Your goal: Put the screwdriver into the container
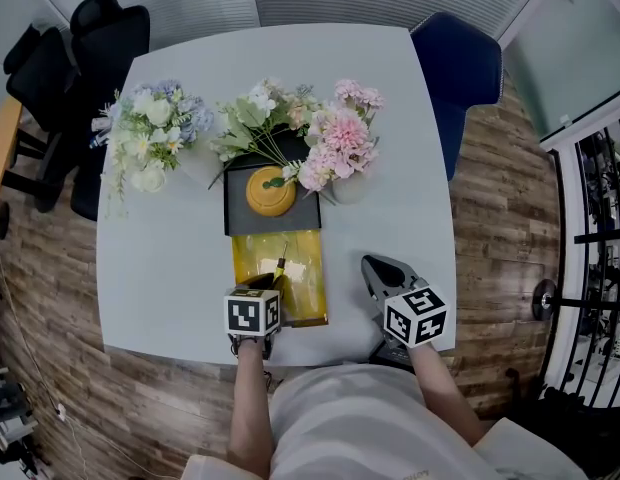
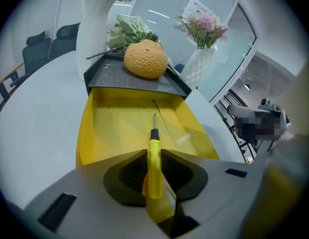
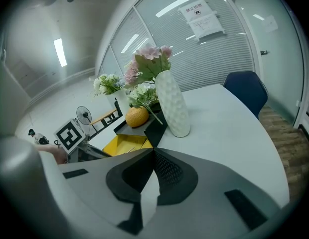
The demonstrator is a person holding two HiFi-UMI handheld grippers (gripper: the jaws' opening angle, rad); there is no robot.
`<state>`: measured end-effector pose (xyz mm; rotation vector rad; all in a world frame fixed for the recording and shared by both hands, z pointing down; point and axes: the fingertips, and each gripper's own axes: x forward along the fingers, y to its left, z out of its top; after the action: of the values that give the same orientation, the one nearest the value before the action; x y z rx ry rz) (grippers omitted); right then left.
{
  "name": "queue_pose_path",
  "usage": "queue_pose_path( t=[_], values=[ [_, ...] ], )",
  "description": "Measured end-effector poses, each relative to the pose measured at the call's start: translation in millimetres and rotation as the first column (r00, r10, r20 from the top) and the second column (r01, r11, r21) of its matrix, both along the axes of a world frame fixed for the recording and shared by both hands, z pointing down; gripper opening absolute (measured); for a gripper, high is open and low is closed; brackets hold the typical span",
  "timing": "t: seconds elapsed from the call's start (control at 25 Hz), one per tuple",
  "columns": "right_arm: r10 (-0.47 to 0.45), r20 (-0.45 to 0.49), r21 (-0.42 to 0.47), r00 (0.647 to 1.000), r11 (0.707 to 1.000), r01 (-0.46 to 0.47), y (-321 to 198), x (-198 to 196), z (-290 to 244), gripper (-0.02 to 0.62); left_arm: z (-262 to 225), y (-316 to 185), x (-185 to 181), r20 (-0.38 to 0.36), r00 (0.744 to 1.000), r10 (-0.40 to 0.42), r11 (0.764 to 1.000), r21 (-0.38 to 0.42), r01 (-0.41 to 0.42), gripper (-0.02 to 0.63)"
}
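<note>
My left gripper (image 2: 155, 156) is shut on the yellow handle of a screwdriver (image 2: 154, 158). The black collar and metal tip of the tool point forward over the open yellow container (image 2: 107, 128). In the head view that gripper (image 1: 262, 286) hangs at the near end of the yellow container (image 1: 302, 290), with the screwdriver (image 1: 280, 267) sticking out above the tray's inside. Off to the right, my right gripper (image 1: 378, 268) sits over the bare table, its jaws closed with nothing between them; its own view shows the right gripper (image 3: 153, 156) the same way.
Behind the container lies a black lid or tray (image 1: 252, 214) carrying an orange round object (image 1: 271, 190). White vases of flowers (image 1: 150, 138) and pink flowers (image 1: 337, 146) stand around it. A blue chair (image 1: 458, 68) is at the table's far right, black chairs (image 1: 80, 48) at the left.
</note>
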<state>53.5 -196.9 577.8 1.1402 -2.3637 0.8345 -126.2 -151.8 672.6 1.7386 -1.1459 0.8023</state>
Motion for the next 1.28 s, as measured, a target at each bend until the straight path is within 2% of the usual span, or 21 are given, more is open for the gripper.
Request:
queue_pose_path(
  t=[0.44, 0.8, 0.96, 1.08, 1.28],
  values=[
    [0.004, 0.003, 0.020, 1.000, 1.000, -0.005, 3.8, 1.9, -8.4, 0.015, -9.4, -2.3, -0.7, 0.007, 1.000, -0.009, 0.999, 0.042, 0.009, 0.103],
    [0.003, 0.013, 0.060, 1.000, 0.998, -0.004, 8.4, 0.1, -23.3, 0.015, -34.4, -8.7, -3.4, 0.020, 1.000, -0.018, 0.990, 0.142, 0.015, 0.103],
    [-0.004, 0.017, 0.083, 1.000, 0.997, 0.003, 13.6, -3.9, -33.0, 0.015, -53.7, -8.7, -4.5, 0.031, 0.999, -0.015, 0.977, 0.214, 0.008, 0.091],
    [-0.010, 0.021, 0.100, 1.000, 0.995, 0.008, 18.6, -7.0, -39.0, 0.015, -72.5, -8.9, -4.9, 0.033, 0.999, -0.017, 0.958, 0.286, 0.007, 0.058],
    [-0.023, 0.032, 0.133, 0.999, 0.991, 0.018, 28.0, -12.3, -53.4, 0.015, -101.9, -3.0, -5.5, 0.003, 0.999, -0.032, 0.929, 0.370, 0.028, 0.044]
  ],
)
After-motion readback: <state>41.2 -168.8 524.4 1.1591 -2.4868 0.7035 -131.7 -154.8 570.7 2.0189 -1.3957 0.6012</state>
